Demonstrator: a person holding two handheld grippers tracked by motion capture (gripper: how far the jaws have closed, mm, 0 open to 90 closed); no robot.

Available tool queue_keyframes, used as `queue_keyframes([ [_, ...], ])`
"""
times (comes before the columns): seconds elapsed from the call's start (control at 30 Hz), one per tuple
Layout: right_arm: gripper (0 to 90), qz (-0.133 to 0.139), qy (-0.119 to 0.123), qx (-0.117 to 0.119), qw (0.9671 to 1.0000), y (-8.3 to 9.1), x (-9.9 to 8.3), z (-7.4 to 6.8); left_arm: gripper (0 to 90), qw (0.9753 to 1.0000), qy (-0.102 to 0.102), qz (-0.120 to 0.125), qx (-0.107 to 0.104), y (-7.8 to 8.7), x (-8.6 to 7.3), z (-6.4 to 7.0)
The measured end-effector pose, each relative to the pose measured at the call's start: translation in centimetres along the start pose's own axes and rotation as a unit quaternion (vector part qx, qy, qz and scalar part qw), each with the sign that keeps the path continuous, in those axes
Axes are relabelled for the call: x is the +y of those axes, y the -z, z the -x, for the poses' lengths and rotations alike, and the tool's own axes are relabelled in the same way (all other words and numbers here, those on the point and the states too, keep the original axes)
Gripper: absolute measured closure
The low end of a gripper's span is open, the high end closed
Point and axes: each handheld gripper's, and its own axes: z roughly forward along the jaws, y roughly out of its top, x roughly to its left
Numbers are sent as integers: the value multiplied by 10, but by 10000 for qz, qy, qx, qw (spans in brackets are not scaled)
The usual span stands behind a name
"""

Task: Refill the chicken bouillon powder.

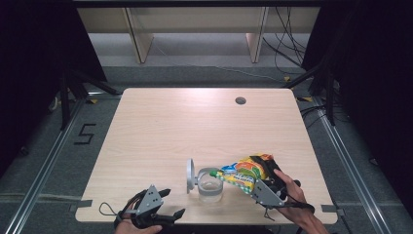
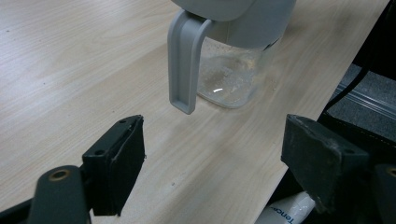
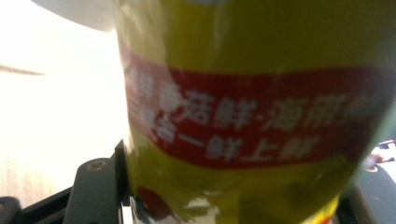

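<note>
Packet (image 3: 252, 121) apparently between right fingers (image 3: 100, 186), over jar (image 1: 210, 187)

A "5" marked in dark tape (image 1: 85, 133) on the floor, left of the surface. Yellow packet (image 3: 261, 93): red band (image 3: 252, 116) with white Chinese characters, blurred; "鲜" recurs and the lower line seems to end "鲜上鲜". White tube (image 2: 285, 212) at the frame's bottom edge: dark letters "Tenc", cut off.
</note>
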Motion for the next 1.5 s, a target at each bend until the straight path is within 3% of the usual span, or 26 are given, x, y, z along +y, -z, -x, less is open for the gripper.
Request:
queue_keyframes([
  [0.07, 359, 0, 216, -20, 9998, 0, 1, 2, 209, 9998, 136, 122, -56, -2, 0, 2],
  [0.1, 359, -38, 341, -79, 9994, 1, 2, 2, 210, 10000, -4, -2, -13, 0, 0, 0],
  [0.17, 359, -155, 313, -143, 9993, 2, 3, 0, 210, 10000, -6, -22, -10, 0, 0, 0],
  [0.27, 359, -262, 570, -217, 9978, 3, 4, -2, 210, 10000, -12, -18, -14, 0, 0, 0],
  [0.3, 360, -333, 735, -261, 9964, 3, 5, -3, 210, 10000, -8, -17, -12, 0, 0, 0],
  [0.33, 360, -489, 1236, -340, 9905, 7, 7, 1, 210, 10000, 57, 36, -32, -1, 0, 1],
  [0.43, 360, -502, 1329, -469, 9887, 8, 9, 0, 210, 10000, 81, 21, -31, -1, -1, 1],
  [0.47, 361, -452, 1509, -509, 9862, 7, 10, 1, 210, 10000, 71, 19, -30, -1, -1, 1],
  [0.5, 362, -436, 1856, -592, 9799, 7, 13, 2, 210, 10000, 64, 36, -48, -1, 0, 1],
  [0.57, 366, -433, 2007, -605, 9768, 7, 14, 4, 210, 10000, 3, 34, -52, -1, 0, 1],
  [0.6, 367, -505, 1826, -544, 9804, 8, 13, 2, 210, 9999, -94, 16, -68, -1, 0, 0],
  [0.73, 367, -562, 2247, -630, 9708, 10, 18, 3, 210, 10000, -85, 22, -20, -1, 1, 0],
  [0.77, 368, -595, 2091, -639, 9740, 10, 17, 0, 210, 10000, -83, 22, -19, -1, 1, 0],
  [0.8, 368, -595, 2091, -639, 9740, 10, 17, 0, 210, 10000, -88, 20, -21, -1, 0, 0],
  [0.83, 368, -653, 2138, -678, 9723, 11, 18, 0, 210, 9999, -95, 16, -29, -1, 0, 0],
  [0.9, 368, -607, 2510, -744, 9632, 10, 22, 4, 209, 10000, -33, 6, -40, -1, 0, 1],
  [1.0, 368, -762, 2634, -799, 9584, 11, 22, 3, 209, 10000, 48, 13, -20, -1, 0, 2],
  [1.07, 369, -816, 2923, -835, 9492, 12, 25, 5, 209, 10000, 67, 47, -47, -2, 0, 2],
  [1.13, 369, -808, 2999, -849, 9467, 12, 26, 5, 209, 9999, 83, 49, -43, -2, -1, 2],
  [1.2, 381, -824, 2698, -889, 9553, 12, 24, 0, 209, 10000, 51, 42, -59, -2, 0, 2],
  [1.27, 384, -652, 3183, -944, 9410, 11, 29, 5, 209, 9999, 64, 51, -65, -2, -1, 2],
  [1.33, 385, -808, 3108, -890, 9428, 13, 30, 4, 209, 9999, 71, 66, -65, -3, -1, 2],
  [1.37, 385, -610, 3113, -1028, 9428, 12, 29, 3, 209, 9999, 72, 68, -65, -3, -1, 2],
  [1.4, 385, -673, 3274, -1034, 9368, 12, 32, 3, 209, 9999, 63, 53, -62, -3, -1, 2],
  [1.47, 386, -758, 3244, -1006, 9375, 13, 32, 2, 209, 10000, 62, 49, -55, -2, -1, 2],
  [1.5, 387, -683, 3474, -1075, 9290, 13, 34, 3, 209, 10000, 61, 43, -60, -3, -1, 2],
])
